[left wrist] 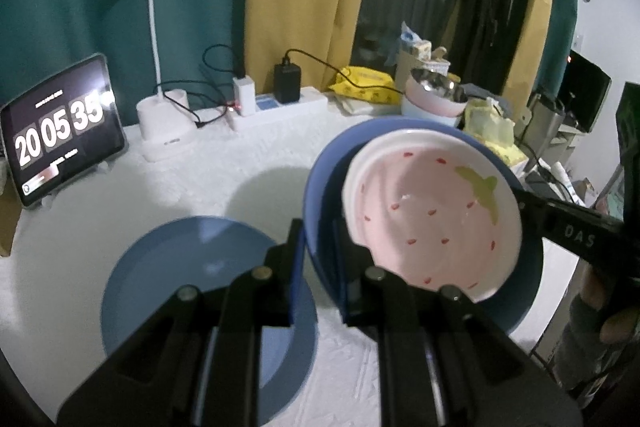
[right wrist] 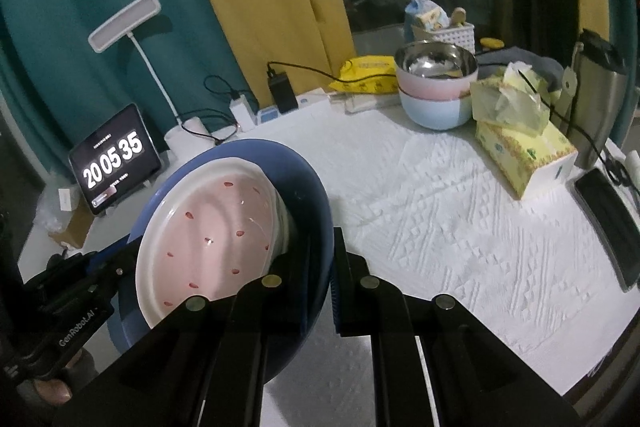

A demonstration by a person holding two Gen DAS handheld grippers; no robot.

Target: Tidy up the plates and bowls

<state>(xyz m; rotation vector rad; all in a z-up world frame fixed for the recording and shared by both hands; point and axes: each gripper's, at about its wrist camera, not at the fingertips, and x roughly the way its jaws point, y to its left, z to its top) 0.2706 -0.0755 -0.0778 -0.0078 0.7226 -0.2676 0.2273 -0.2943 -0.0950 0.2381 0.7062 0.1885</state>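
Nearest us, the left hand-held gripper [left wrist: 316, 259] and the right hand-held gripper [right wrist: 322, 275] are each clamped on opposite rims of the blue plate [left wrist: 320, 187], which we hold above the surface [right wrist: 440, 207], beside a second blue plate [left wrist: 192, 259]. A glossy pink strawberry-dotted dish [left wrist: 432, 211] rides in it. We judge both hands should stay level, since smooth ceramic slides easily.

A small bowl [left wrist: 432, 215] sits inside a larger bowl [left wrist: 320, 203], which is raised above the table [right wrist: 440, 195]. A plate [left wrist: 168, 275] lies on the table left of them. Along the table's back edge stand a tablet [left wrist: 60, 131], a lamp [left wrist: 160, 123] and a power strip [left wrist: 280, 107]; stacked bowls [right wrist: 436, 87] and a tissue box [right wrist: 524, 155] occupy the back right corner.
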